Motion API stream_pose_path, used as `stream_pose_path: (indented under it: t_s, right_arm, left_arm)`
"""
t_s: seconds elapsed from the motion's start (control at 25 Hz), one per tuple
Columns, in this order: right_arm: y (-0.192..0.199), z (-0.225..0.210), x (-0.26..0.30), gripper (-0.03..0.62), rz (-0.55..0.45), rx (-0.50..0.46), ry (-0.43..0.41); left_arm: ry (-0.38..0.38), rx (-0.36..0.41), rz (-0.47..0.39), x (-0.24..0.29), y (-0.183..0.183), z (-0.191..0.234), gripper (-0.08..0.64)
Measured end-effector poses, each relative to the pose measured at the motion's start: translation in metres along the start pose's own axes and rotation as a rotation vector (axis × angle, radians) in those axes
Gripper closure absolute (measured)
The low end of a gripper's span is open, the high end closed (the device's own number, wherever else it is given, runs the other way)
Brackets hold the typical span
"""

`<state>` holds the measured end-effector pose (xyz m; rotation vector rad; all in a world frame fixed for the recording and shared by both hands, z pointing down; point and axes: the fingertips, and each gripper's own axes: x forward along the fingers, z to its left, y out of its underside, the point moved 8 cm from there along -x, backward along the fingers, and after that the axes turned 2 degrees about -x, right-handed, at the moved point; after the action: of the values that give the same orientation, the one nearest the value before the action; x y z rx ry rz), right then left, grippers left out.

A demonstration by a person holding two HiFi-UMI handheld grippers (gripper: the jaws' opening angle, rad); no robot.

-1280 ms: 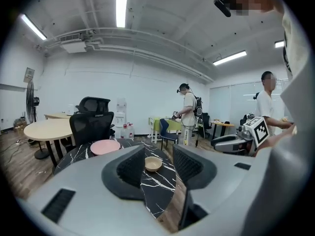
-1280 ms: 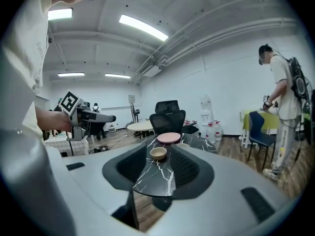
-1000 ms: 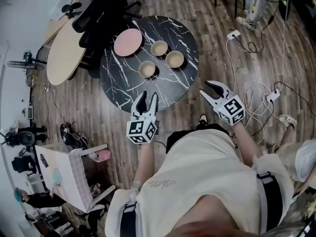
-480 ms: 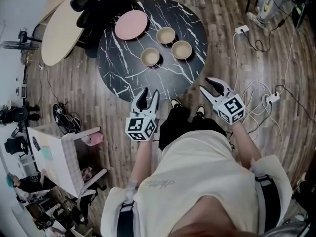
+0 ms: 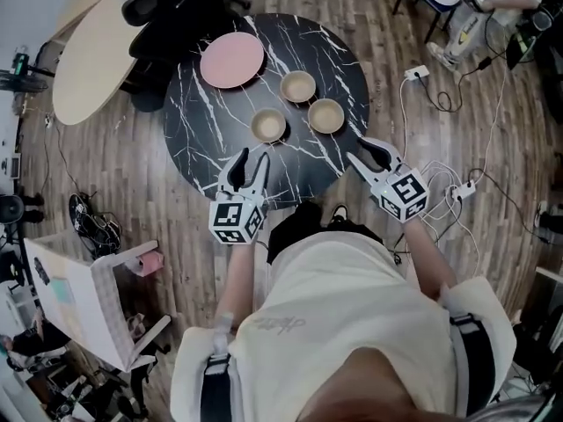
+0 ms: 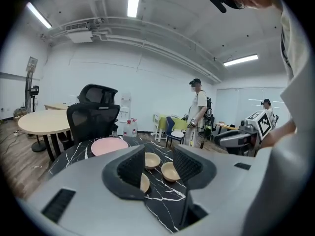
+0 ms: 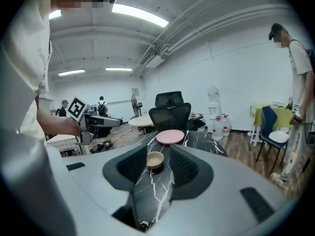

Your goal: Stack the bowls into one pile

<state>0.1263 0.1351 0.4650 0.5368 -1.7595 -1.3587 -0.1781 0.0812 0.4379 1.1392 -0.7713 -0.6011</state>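
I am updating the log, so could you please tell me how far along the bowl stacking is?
Done: nothing. The near bowl, far bowl and right bowl each sit singly on the table, none inside another. In hand: nothing. The left tool and right tool are open and empty at the table's near edge. Left: all the stacking.

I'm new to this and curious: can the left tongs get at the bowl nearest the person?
Probably yes. The left tongs hang open and empty over the table edge, and nothing stands between them and the nearest bowl.
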Motion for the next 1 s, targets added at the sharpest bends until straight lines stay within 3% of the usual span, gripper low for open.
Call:
stream_pose_path:
  t_s: [0.6,1.0]
  right_arm:
    - [-0.012,-0.024,0.071,0.443,0.112,0.002,0.115]
    - [-0.002,-0.055,0.091,0.443,0.199,-0.013,0.103]
  left_arm:
    - [0.083,-0.043,0.016,0.065,-0.001,0.068,0.370]
    - [0.046,-0.099,0.066,0.086,0.015,0.074,0.370]
